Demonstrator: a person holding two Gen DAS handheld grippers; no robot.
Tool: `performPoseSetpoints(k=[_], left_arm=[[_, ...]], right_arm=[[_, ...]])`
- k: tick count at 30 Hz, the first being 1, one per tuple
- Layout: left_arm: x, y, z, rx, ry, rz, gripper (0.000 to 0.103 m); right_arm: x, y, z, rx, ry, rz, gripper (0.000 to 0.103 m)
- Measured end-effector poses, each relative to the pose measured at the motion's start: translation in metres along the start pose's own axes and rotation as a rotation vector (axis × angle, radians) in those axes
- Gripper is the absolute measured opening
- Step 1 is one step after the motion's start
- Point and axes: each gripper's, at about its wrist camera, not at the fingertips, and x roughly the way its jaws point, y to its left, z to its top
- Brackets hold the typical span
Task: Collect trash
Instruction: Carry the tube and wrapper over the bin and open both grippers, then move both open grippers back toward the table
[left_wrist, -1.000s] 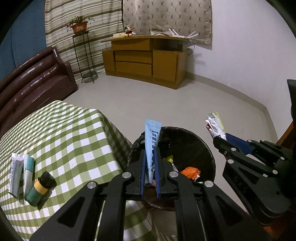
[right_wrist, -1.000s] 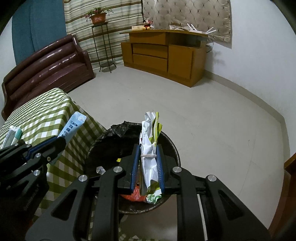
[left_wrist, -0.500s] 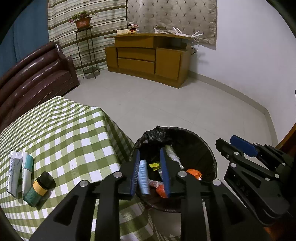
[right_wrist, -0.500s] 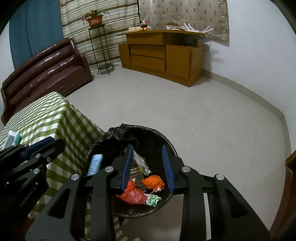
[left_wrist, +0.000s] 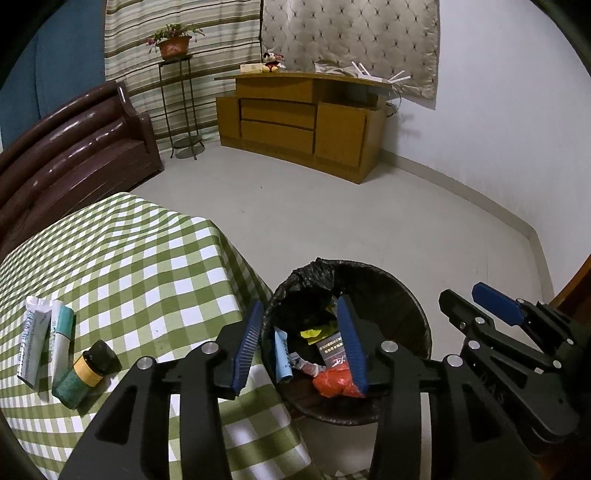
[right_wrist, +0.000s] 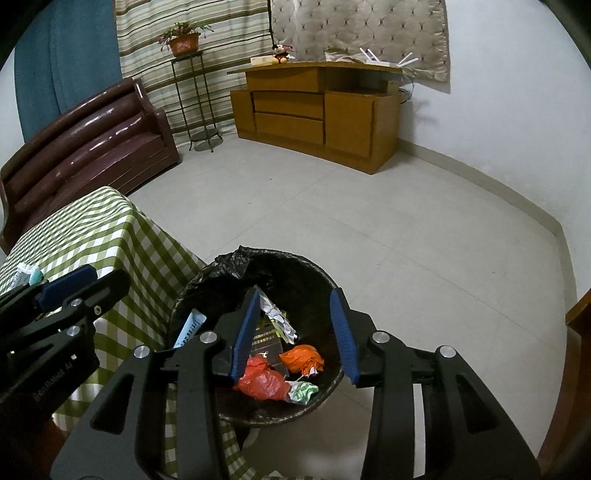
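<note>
Two black handheld grippers with blue finger pads hang over a round trash bin lined with a black bag, which stands on a pale tiled floor just beside the corner of a table. The left gripper (left_wrist: 301, 343) has its jaws spread wide with nothing between them, and it sits above the near left part of the trash bin (left_wrist: 413, 314). The right gripper (right_wrist: 295, 334) is likewise spread wide and holds nothing, over the middle of the same bin. Inside the bin lie a light blue tube (left_wrist: 281, 356) leaning against the left wall, a crumpled white and green wrapper (right_wrist: 277, 317), a dark booklet (right_wrist: 267, 345) with gold lettering, a red plastic bag (right_wrist: 262, 382), an orange plastic bag (right_wrist: 302, 360), and a small green and white scrap (right_wrist: 303, 390). The table (left_wrist: 140, 266) wears a green and white checked cloth. On its left side, well apart from the bin, two white tubes (left_wrist: 42, 343) lie side by side, with a small green bottle (left_wrist: 86, 374) with a yellow label and black cap lying just beside them. Farther back are a dark brown leather sofa (left_wrist: 70, 155), a wooden cabinet (left_wrist: 303, 122), and a potted plant (left_wrist: 173, 42) on a thin metal stand.
</note>
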Motion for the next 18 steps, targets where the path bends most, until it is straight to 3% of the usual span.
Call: performPoseSetpoints(k=[5,18], left_arm=[[-0.005,0.005,0.000,-0.014,-0.013,0.006,0.052],[-0.029,0.045,-0.010,-0.075,-0.031,0.069,0.064]], right_arm=[[-0.006,0.002,0.001,-0.001,-0.008,-0.006,0.047],[-0.019,0.034,0.002,-0.023,-0.012,0.026,0.054]])
